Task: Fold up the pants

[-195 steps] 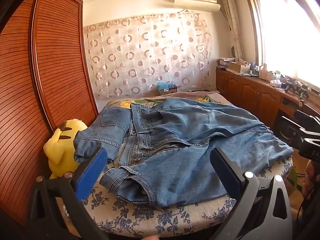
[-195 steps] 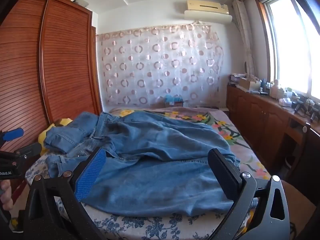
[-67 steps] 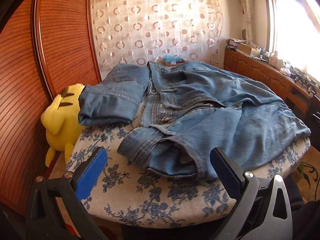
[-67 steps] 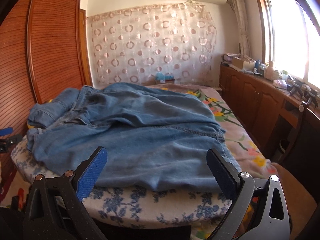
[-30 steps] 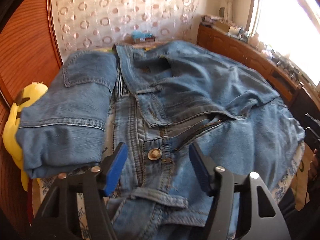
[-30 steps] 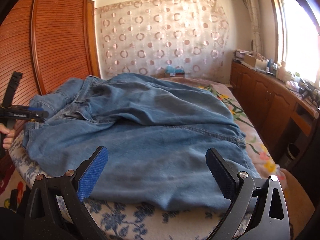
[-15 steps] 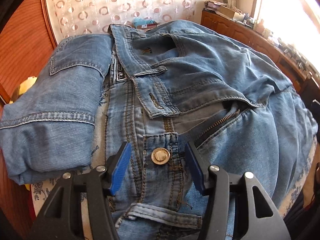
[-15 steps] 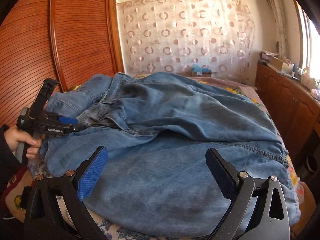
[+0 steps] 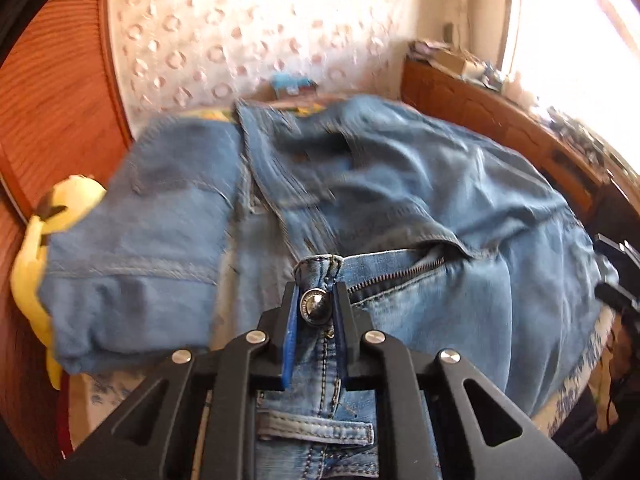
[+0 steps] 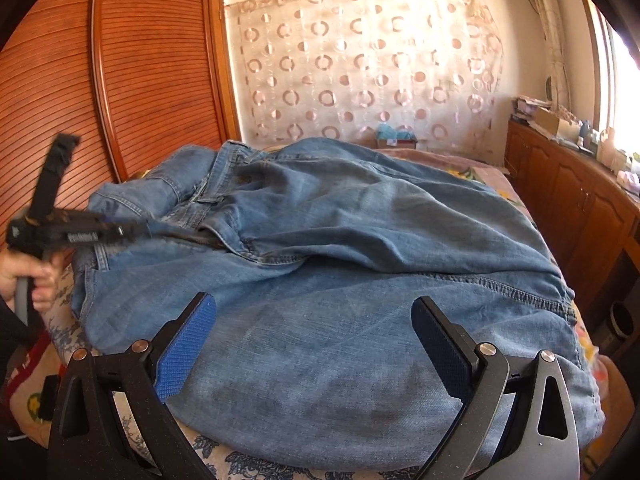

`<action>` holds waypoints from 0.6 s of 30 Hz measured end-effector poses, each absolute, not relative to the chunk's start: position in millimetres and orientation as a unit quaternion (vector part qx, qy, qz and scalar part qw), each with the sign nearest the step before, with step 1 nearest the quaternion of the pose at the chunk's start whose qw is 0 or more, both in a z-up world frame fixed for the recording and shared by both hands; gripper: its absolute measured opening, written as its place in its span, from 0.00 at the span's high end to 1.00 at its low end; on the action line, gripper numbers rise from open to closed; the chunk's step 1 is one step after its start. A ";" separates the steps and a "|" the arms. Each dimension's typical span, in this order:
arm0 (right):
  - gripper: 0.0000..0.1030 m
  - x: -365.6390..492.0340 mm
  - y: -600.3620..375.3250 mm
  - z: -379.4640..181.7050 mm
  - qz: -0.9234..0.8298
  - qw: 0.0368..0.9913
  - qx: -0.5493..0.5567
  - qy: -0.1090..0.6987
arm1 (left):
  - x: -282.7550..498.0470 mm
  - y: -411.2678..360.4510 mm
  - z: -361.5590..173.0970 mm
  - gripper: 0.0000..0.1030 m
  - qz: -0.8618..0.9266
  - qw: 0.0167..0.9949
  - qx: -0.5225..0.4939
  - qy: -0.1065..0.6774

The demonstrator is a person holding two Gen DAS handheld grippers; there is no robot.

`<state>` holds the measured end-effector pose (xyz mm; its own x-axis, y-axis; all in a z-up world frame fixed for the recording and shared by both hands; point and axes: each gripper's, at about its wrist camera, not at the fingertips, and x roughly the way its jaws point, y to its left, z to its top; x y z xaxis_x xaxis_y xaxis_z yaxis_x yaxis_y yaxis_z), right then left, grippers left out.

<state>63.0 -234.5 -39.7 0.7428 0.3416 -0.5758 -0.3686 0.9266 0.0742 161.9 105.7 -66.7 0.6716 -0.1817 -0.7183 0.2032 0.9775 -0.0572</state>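
the left tool (image 9: 315,300) is closing its jaws on the waistband of the pants (image 9: 420,216), the blue pads (image 9: 291,332) already pressed against the denim on either side of the metal button (image 9: 315,306), so the cloth is pinched between them. just beyond that tool the open zipper (image 9: 396,276) runs off to the right, and the rest of the pants spreads ahead of it and to its right over the bed (image 10: 224,450), rumpled rather than flat. to the left of the left tool a folded-over part of the denim lies in a thick bundle, and past it a yellow plush toy (image 9: 38,252) leans at the bed's edge beside the wooden wardrobe (image 10: 132,80). the right tool (image 10: 314,346) hangs with its jaws spread wide and nothing between them, just above the broad lower stretch of the pants at the near edge of the bed. far to its left a hand (image 10: 30,282) grips the handle of the other tool, which shows there as a blur. behind both tools hangs a curtain (image 10: 360,64) with a ring pattern, and to their right runs a wooden cabinet (image 10: 572,196) under the window.
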 end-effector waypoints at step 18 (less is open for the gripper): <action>0.03 68.0 -224.6 -38.6 0.200 0.930 -0.037 0.307 | 184.1 113.0 -88.6 0.57 -0.058 0.909 0.030 0.412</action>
